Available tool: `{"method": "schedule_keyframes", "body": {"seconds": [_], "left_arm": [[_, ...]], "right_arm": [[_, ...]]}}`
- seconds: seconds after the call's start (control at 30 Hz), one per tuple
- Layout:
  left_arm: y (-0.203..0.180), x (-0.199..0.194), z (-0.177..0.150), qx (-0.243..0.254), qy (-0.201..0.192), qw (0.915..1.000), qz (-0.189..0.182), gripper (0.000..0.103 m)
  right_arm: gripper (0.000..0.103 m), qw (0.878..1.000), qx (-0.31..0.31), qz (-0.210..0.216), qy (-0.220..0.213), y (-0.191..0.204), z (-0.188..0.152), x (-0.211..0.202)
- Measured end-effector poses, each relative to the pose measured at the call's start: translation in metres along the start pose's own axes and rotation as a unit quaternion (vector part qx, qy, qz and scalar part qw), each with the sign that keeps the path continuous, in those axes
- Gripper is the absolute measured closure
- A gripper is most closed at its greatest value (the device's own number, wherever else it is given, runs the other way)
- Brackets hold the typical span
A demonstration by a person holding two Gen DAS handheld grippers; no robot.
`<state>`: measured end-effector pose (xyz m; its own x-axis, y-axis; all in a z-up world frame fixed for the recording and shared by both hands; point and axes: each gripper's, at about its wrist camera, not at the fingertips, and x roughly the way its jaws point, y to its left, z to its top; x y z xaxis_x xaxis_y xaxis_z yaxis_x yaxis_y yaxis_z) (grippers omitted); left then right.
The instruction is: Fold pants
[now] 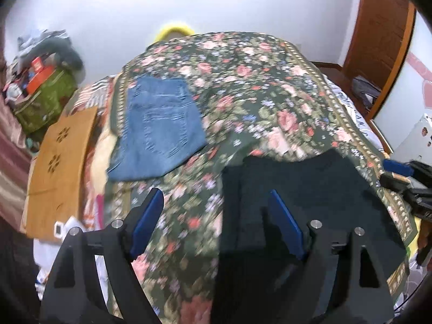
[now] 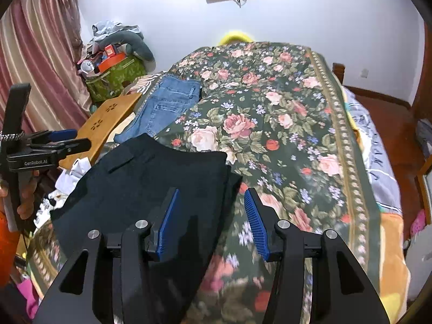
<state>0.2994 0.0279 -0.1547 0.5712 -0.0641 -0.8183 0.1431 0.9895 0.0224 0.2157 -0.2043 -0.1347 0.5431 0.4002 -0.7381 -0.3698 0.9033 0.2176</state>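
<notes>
Black pants (image 1: 291, 189) lie folded on the floral bedspread (image 1: 243, 94), near the front edge; they also show in the right wrist view (image 2: 140, 178). My left gripper (image 1: 216, 197) is open above the pants' left edge, holding nothing. My right gripper (image 2: 210, 197) is open above the pants' right edge, empty. The left gripper also shows at the left of the right wrist view (image 2: 73, 139); the right gripper shows at the right edge of the left wrist view (image 1: 397, 172).
Folded blue jeans (image 1: 159, 127) lie at the bed's far left, also in the right wrist view (image 2: 164, 108). A wooden board (image 1: 59, 167), a green bag of clutter (image 1: 43, 105) and a curtain (image 2: 35, 62) stand left of the bed. Bare floor (image 2: 388, 113) lies to the right.
</notes>
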Motion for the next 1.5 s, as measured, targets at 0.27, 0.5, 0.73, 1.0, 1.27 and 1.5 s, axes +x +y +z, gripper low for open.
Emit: {"method": "schedule_keyframes", "body": {"seconds": [0.27, 0.5, 0.73, 1.0, 1.27, 1.5], "left_arm": [[-0.032, 0.065, 0.020, 0.062, 0.045, 0.9970, 0.009, 0.022], [-0.029, 0.088, 0.005, 0.051, 0.041, 0.9966, 0.049, 0.022], [-0.030, 0.081, 0.004, 0.053, 0.037, 0.9966, 0.052, 0.022], [-0.023, 0.023, 0.007, 0.035, -0.011, 0.9989, 0.028, 0.022], [-0.016, 0.000, -0.008, 0.032, -0.001, 0.9995, -0.003, 0.009], [-0.005, 0.030, -0.026, 0.024, 0.093, 0.9941, -0.050, 0.007]], "right_arm": [[0.059, 0.998, 0.019, 0.039, 0.056, -0.013, 0.014, 0.054], [0.070, 0.997, -0.036, 0.022, 0.065, -0.006, 0.006, 0.075], [0.072, 0.997, -0.057, -0.012, 0.051, -0.001, 0.005, 0.072], [0.072, 0.999, -0.041, -0.026, 0.015, 0.002, 0.014, 0.026], [0.024, 1.000, -0.015, 0.003, -0.021, 0.015, 0.010, -0.016], [0.023, 0.997, 0.008, 0.036, 0.062, 0.017, -0.014, 0.008]]}}
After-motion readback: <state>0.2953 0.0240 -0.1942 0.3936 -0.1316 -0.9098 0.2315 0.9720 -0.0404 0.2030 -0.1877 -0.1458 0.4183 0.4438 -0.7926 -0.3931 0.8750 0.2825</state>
